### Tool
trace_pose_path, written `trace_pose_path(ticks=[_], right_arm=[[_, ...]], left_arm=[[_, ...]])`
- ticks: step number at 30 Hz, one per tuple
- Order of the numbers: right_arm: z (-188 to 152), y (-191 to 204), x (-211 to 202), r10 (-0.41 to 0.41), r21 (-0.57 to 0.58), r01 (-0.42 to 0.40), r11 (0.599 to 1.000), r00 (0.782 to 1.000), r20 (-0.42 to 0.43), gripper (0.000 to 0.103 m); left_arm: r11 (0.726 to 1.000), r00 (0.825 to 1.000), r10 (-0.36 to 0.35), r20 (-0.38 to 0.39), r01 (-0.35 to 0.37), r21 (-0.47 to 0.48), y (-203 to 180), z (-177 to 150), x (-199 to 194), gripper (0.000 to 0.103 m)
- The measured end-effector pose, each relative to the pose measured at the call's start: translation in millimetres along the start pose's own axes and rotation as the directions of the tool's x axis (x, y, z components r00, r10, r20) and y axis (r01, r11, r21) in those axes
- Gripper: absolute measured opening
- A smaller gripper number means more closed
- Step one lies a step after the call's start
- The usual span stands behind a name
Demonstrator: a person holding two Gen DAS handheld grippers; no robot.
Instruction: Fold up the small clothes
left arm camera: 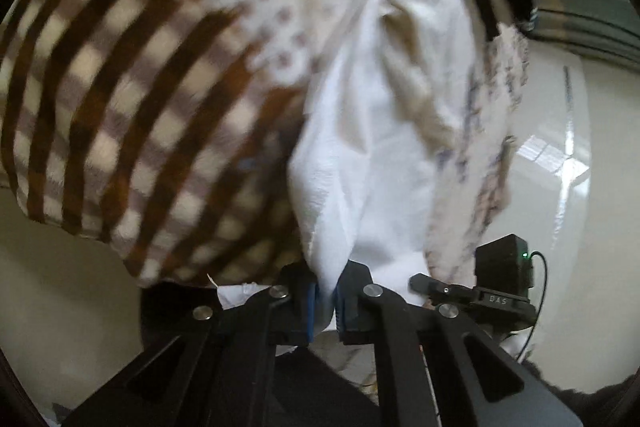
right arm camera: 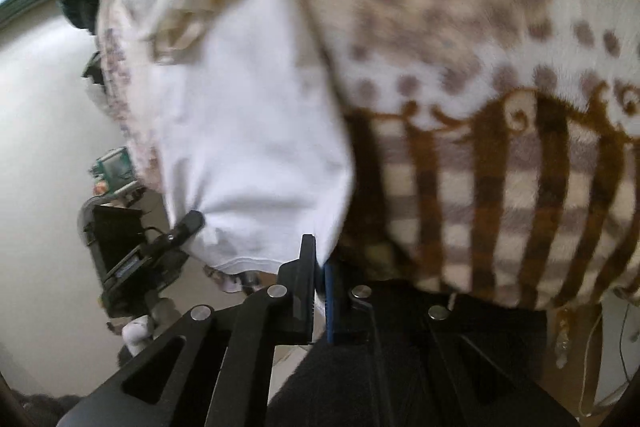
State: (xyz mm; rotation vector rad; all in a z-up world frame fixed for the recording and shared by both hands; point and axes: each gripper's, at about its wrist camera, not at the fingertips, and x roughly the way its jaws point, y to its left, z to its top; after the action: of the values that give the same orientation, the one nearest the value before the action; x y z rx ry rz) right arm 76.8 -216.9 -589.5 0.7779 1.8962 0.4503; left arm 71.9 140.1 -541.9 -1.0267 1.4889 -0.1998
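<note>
The left tool is clenched on a fold of the white garment; the cloth runs down between its blue pads and bunches there. In this view the garment rises from the grip across the frame, so it seems held up in the air by an edge, probably to let it hang open and flat before folding. The tool points into the cloth, with the checked blanket behind on its left.

The right tool is likewise clamped on the garment, nipping its hem at a corner. It aims much the same way, and the other tool shows just to its left on the same hem, so the two grips sit near each other. I cannot tell whether a desk lies below.
</note>
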Motion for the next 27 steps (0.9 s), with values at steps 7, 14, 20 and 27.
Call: trace_pose_path(ticks=[7, 14, 20, 27], right_arm=[[39.7, 67.8, -59.1, 0.118, -0.089, -0.110, 0.990, 0.988, 0.100, 0.003], [148.9, 113.3, -103.1, 0.195, -0.074, -0.182, 0.980, 0.945, 0.262, 0.006], [199.9, 125.7, -132.4, 0.277, -0.057, -0.279, 0.959, 0.869, 0.410, 0.041], [191.7, 119.5, -131.7, 0.096, -0.070, -0.075, 0.995, 0.922, 0.374, 0.050]], left_arm=[[0.972, 0.966, -0.233, 0.115, 0.236, -0.020, -65.6, 62.9, -19.0, 0.005], [0.953, 0.939, -0.292, 0.183, 0.301, -0.023, -114.5, 185.9, 10.4, 0.059], [0.955, 0.936, -0.289, 0.203, 0.297, -0.010, -125.2, 221.1, 1.2, 0.063], [0.976, 0.965, -0.198, 0.172, 0.210, -0.053, -90.1, 219.6, 0.2, 0.064]])
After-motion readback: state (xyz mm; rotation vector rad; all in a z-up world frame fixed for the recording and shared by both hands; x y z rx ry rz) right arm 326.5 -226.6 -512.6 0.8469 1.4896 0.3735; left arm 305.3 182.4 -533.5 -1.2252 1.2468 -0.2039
